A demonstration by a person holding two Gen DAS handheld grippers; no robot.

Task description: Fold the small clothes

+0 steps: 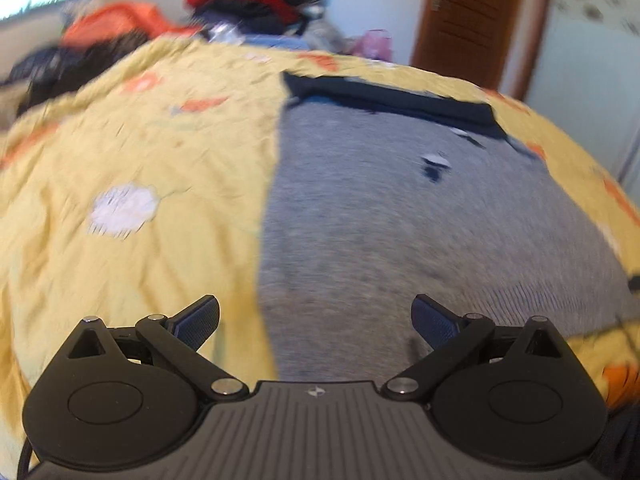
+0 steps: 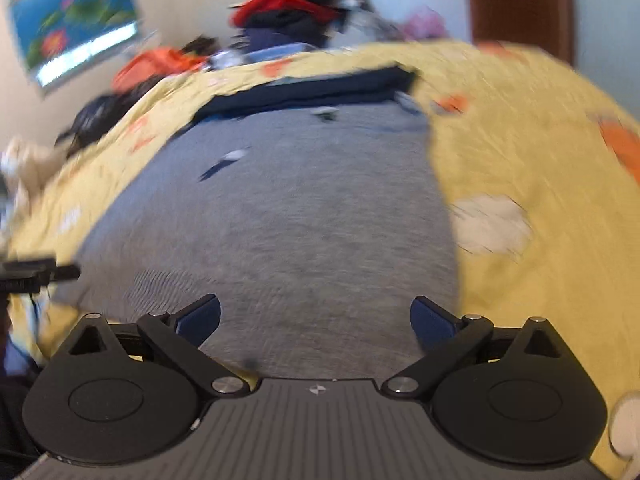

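Observation:
A grey knitted garment [image 1: 400, 232] with a dark navy band [image 1: 392, 98] along its far edge lies flat on a yellow patterned bedspread [image 1: 140, 152]. My left gripper [image 1: 316, 320] hovers open over the garment's near left edge, nothing between its fingers. In the right wrist view the same grey garment [image 2: 288, 216] fills the middle, its navy band [image 2: 312, 90] at the far side. My right gripper [image 2: 316, 320] is open above the garment's near right part, holding nothing. Both views are blurred by motion.
A heap of red, black and orange clothes [image 1: 256, 0] sits at the far end of the bed. A brown door [image 1: 476, 20] stands at the back right. A flower picture [image 2: 72, 16] hangs on the wall. The other gripper's tip [image 2: 36, 272] shows at the left.

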